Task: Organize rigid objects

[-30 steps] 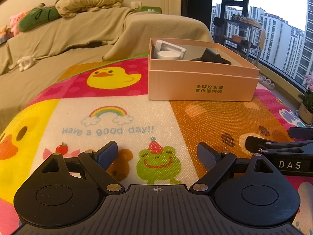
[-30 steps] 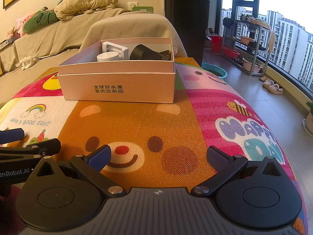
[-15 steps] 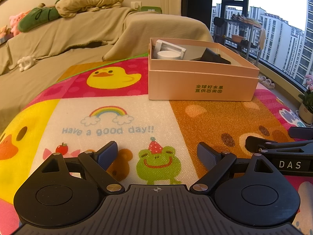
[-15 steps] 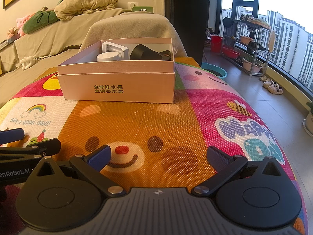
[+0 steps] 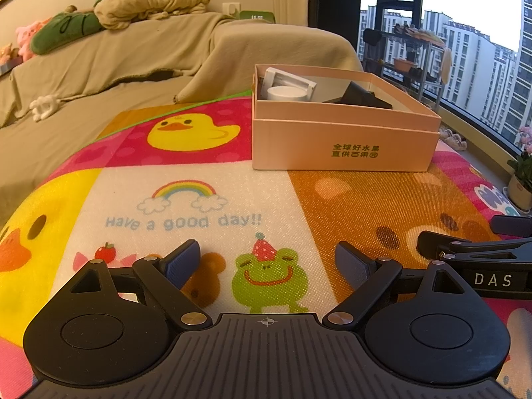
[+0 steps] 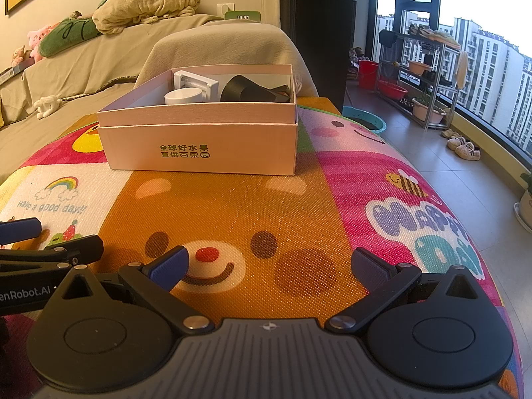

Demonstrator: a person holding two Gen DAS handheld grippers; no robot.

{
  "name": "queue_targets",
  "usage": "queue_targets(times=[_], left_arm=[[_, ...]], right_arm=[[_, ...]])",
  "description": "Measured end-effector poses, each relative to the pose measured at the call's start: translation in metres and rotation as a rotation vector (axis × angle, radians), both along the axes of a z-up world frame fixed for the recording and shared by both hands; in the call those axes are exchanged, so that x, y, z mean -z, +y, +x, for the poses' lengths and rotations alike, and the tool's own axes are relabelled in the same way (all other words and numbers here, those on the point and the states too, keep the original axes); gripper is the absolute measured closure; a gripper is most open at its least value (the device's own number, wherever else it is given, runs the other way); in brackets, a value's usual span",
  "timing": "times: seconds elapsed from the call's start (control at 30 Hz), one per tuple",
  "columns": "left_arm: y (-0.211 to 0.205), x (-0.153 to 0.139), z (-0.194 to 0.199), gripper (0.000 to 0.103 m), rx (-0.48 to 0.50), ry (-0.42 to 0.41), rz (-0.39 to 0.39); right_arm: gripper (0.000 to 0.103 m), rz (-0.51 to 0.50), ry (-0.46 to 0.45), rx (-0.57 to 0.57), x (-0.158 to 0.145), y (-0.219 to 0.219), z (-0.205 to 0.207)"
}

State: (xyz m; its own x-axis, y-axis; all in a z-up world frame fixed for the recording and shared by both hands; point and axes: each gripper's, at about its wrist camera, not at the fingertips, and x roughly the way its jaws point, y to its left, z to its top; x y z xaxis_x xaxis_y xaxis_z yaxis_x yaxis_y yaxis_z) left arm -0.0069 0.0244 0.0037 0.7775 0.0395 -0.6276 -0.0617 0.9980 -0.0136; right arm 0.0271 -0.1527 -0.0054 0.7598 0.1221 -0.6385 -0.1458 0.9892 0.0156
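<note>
Cardboard box (image 5: 342, 143) stands on the patterned mat (image 5: 206, 196) that covers the table, ahead of both my grippers and well apart from them. Count: one box, holding three things that I can tell apart. These are one white frame-like piece (image 6: 196, 83) leaning against the back left corner, one white round lid or tub (image 6: 183, 96) just in front of it, and one black angular part (image 6: 252, 91) lying to the right. Whether more lies below the rim, I cannot tell.

Handling, as I judge it: the box is light and stiff at the corners, but its thin walls will flex if pinched mid-span. Take it at a corner or by the double-thick lower band. The white pieces look like hard plastic, light and smooth, so likely slippery. Grip the round one across its side wall, the frame across one bar. The black part appears rigid with flat faces. Grip across two opposing faces.

Left gripper (image 5: 267, 261): fingers wide apart, nothing between them. Right gripper (image 6: 271, 266): fingers wide apart, nothing held. Both hover low over the mat, side by side.
</note>
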Motion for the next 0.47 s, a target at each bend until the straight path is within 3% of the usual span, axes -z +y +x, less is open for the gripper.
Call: queue_targets(times=[0.47], left_arm=[[0.0005,-0.0002,0.001,0.011,0.0,0.001,0.001]], right_arm=[[0.0,0.0,0.0,0.0,0.0,-0.0001,0.0001]])
